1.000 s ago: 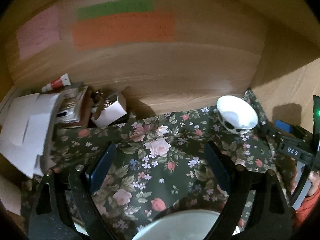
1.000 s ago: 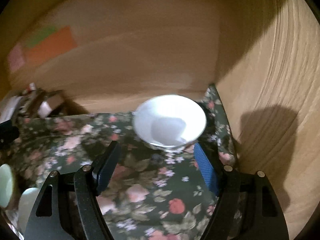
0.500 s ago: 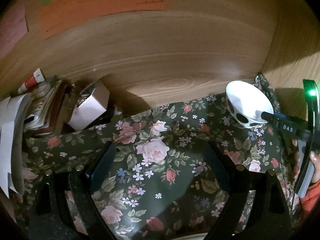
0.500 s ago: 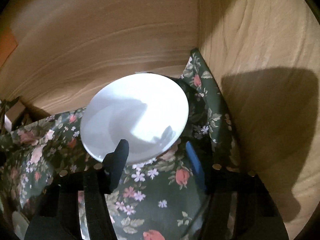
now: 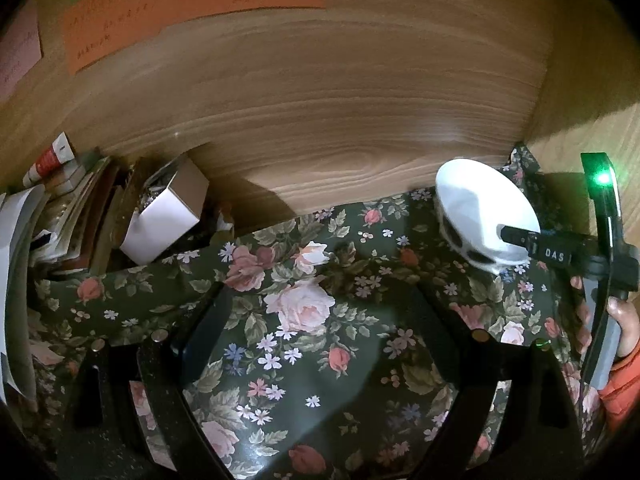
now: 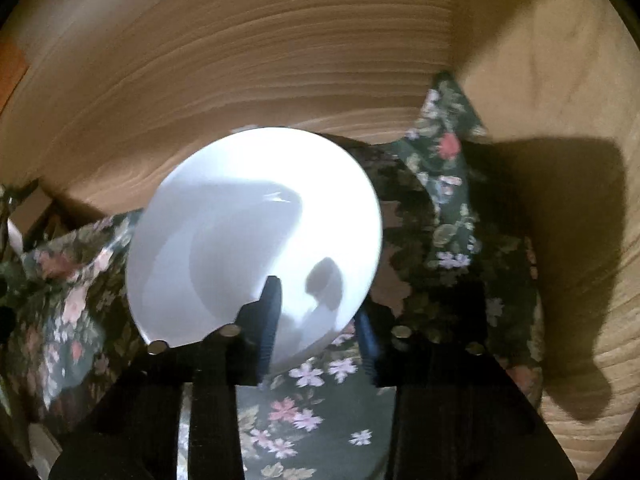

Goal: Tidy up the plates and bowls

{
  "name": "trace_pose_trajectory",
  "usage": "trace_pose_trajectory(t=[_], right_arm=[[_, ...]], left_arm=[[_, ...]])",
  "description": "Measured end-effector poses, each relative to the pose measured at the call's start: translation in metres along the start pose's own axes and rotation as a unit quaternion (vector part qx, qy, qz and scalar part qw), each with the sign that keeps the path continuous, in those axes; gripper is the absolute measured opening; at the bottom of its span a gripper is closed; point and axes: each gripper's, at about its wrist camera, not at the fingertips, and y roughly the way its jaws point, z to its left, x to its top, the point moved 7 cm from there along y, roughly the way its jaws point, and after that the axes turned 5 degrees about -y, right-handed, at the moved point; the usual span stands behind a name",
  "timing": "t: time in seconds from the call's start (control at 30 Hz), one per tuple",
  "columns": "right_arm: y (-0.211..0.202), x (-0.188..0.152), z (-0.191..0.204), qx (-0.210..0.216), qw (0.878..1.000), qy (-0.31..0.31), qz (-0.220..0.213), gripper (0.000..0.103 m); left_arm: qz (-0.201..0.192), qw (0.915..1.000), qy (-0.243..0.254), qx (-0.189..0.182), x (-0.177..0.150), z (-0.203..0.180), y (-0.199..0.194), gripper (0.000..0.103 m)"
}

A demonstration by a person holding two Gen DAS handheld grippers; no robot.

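While a white bowl [image 6: 256,232] sits on the floral cloth [image 6: 312,416] in the far right corner of the desk, close to the wooden back wall [image 6: 240,60] and side wall [image 6: 560,60], the right hand-held gripper [image 6: 316,332] is closing on its near rim. One finger lies inside the bowl, the other outside, so the rim is between the jaws (whether the pads already press on it is hard to tell). From the left view the bowl looks tilted, its dark-spotted outside showing. The left hand-held gripper [image 5: 320,328] hangs spread wide over bare cloth, holding nothing. Further left, against the wall, stand a small white box [image 5: 164,216], stacked books and papers [image 5: 60,216], with an orange paper [image 5: 192,4] on the wall above. As for progress, the sorting seems early: one bowl is only now being taken up, no plate is visible, and where the bowl should go cannot be seen.
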Motion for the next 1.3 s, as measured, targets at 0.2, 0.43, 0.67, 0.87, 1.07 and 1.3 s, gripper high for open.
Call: trace_pose_trajectory(t=[0.2,0.43,0.67,0.87,1.07,1.3], right_arm=[[-0.011,-0.015,0.036,0.025,0.998,-0.054,0.006,0.026],[-0.031,-0.045,0.085,0.084,0.99,-0.11,0.022,0.02],[-0.045,-0.067,0.109,0.126,0.982,-0.133,0.046,0.021],[-0.046,-0.052,0.087,0.128,0.986,-0.1,0.03,0.03],[-0.042,-0.052,0.093,0.128,0.987,-0.09,0.034,0.033],[-0.027,-0.058,0.102,0.135,0.985,-0.091,0.048,0.033]], left_arm=[[0.004,1.0,-0.004,0.0,0.001,0.001,0.001,0.09],[0.018,0.9998,-0.001,-0.003,-0.004,-0.003,0.002,0.09],[0.071,0.9974,0.004,-0.003,-0.023,-0.006,0.017,0.076],[0.116,0.9932,0.0,-0.008,-0.043,-0.007,0.028,0.062],[0.147,0.9889,0.004,-0.02,-0.055,-0.013,0.036,0.042],[0.166,0.9857,0.005,-0.028,-0.062,-0.017,0.044,0.028]])
